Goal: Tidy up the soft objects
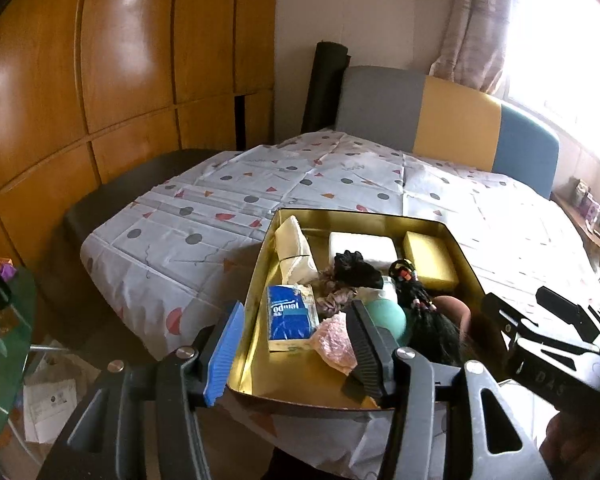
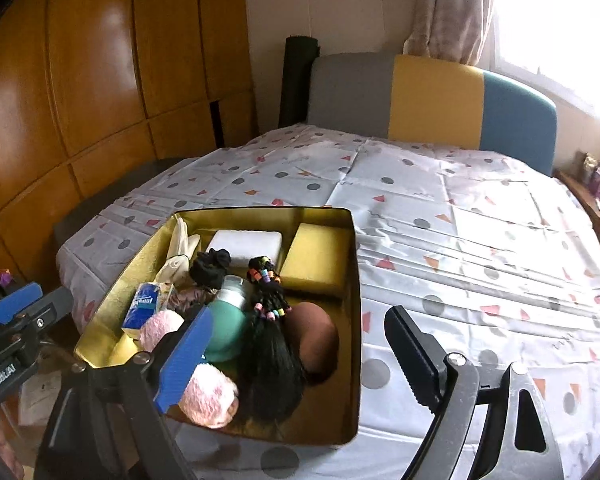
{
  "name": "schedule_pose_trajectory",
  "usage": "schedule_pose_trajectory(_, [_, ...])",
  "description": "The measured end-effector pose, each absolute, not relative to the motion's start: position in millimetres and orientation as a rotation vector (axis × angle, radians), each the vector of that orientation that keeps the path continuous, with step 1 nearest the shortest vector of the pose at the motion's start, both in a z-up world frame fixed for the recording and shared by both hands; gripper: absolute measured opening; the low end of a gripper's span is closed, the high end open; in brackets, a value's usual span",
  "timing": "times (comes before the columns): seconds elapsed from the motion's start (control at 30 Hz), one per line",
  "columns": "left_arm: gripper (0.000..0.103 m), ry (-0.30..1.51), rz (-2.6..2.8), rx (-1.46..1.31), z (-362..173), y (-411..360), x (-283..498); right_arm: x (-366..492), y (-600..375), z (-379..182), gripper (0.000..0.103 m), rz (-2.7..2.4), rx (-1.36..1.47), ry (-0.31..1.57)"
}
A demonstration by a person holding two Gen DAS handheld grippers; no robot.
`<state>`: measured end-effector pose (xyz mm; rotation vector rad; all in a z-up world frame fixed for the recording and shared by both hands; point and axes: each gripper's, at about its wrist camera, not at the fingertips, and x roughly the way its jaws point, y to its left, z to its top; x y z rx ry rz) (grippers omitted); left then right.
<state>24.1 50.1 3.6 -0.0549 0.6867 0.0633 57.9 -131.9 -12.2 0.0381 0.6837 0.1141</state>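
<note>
A gold tin [image 1: 466,256] [image 2: 354,280] sits on the bed's near edge, filled with soft things: a yellow sponge [image 1: 430,258] [image 2: 318,260], a white sponge [image 1: 362,246] [image 2: 246,242], a blue tissue pack [image 1: 290,316] [image 2: 144,306], a black scrunchie [image 1: 356,266] [image 2: 210,266], a teal ball [image 1: 386,314] [image 2: 228,330], pink fluffy pieces [image 1: 336,342] [image 2: 210,396], and a black braided hair piece [image 1: 428,320] [image 2: 272,340]. My left gripper [image 1: 296,348] is open over the tin's near left corner. My right gripper [image 2: 296,364] is open above the tin's near edge. Both are empty.
The bed [image 2: 460,220] has a white sheet with dots and triangles and a grey, yellow and blue headboard [image 2: 432,100]. Wooden wardrobes [image 1: 100,60] stand on the left. A green side table [image 1: 8,340] and papers on the floor [image 1: 48,400] lie at lower left.
</note>
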Motion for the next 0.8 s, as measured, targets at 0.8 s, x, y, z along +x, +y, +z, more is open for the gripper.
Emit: schedule_pose_trajectory(0.8, [0.054, 0.693, 0.063, -0.055, 3.1, 49.4, 20.9, 47.0, -128.0, -13.5, 0.089, 0.121, 0.047, 0.675])
